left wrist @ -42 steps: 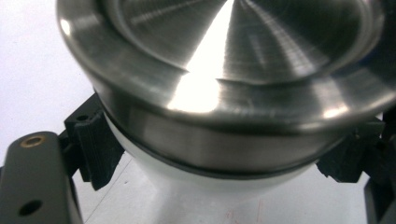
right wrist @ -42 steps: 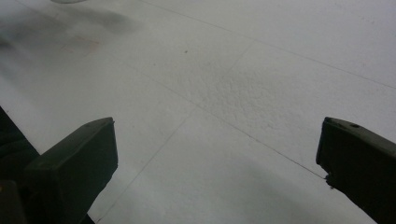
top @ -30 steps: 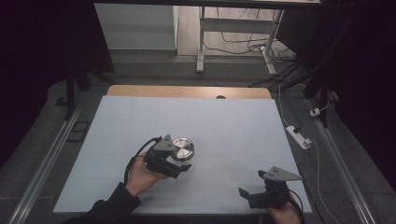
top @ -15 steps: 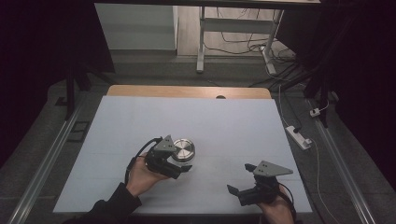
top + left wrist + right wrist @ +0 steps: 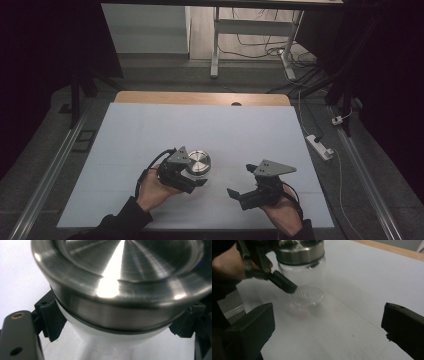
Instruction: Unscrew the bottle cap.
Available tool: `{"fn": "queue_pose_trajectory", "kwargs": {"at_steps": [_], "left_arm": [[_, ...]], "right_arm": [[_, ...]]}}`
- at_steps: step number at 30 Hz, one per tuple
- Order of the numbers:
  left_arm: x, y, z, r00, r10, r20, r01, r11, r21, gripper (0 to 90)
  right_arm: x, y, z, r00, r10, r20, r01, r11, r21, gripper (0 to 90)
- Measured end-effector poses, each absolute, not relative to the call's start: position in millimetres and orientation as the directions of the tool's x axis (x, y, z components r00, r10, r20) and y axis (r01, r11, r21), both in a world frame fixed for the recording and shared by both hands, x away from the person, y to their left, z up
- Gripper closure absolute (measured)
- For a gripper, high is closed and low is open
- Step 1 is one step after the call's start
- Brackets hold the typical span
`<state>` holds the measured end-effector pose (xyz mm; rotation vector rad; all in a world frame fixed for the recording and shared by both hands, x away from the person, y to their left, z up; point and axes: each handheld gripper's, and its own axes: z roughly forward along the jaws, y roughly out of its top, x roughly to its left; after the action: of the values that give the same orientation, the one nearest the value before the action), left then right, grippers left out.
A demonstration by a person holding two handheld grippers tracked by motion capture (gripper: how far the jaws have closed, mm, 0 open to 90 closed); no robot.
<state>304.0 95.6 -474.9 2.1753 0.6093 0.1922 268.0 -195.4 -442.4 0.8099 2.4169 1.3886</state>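
Observation:
A clear glass jar (image 5: 198, 162) with a brushed steel lid stands on the white table (image 5: 250, 130), left of centre. My left gripper (image 5: 196, 175) comes at it from the near left and is shut on the glass body just under the lid. In the left gripper view the lid (image 5: 120, 277) looms large, with the black fingers (image 5: 51, 320) pressed on both sides of the glass. My right gripper (image 5: 239, 180) is open and holds nothing, a short way right of the jar. The right gripper view looks between its wide jaws at the jar (image 5: 304, 277) and at the left gripper's finger (image 5: 283, 282).
The table's wooden far edge (image 5: 200, 97) lies beyond the white sheet. A white power strip (image 5: 319, 146) with its cable lies on the floor to the right. A metal frame leg (image 5: 215, 45) and loose cables stand farther back.
My right gripper has moved left and away from the near edge, closer to the jar. The left gripper and the jar have stayed put.

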Motion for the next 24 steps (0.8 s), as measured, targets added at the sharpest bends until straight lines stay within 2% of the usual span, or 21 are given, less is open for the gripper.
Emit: {"fn": "queue_pose_trajectory", "kwargs": {"at_steps": [13, 24], "left_arm": [[302.2, 91.8, -476.9, 0.866, 0.495, -0.066, 0.359, -0.525, 0.772, 15.8], [298.6, 83.2, -478.0, 0.855, 0.516, -0.054, 0.368, -0.53, 0.764, 15.8]], "right_arm": [[291.7, -150.4, -433.0, -0.841, 0.534, 0.089, 0.354, 0.419, 0.836, 0.0], [301.9, -130.3, -430.3, -0.844, 0.526, 0.101, 0.356, 0.41, 0.84, 1.5]]}}
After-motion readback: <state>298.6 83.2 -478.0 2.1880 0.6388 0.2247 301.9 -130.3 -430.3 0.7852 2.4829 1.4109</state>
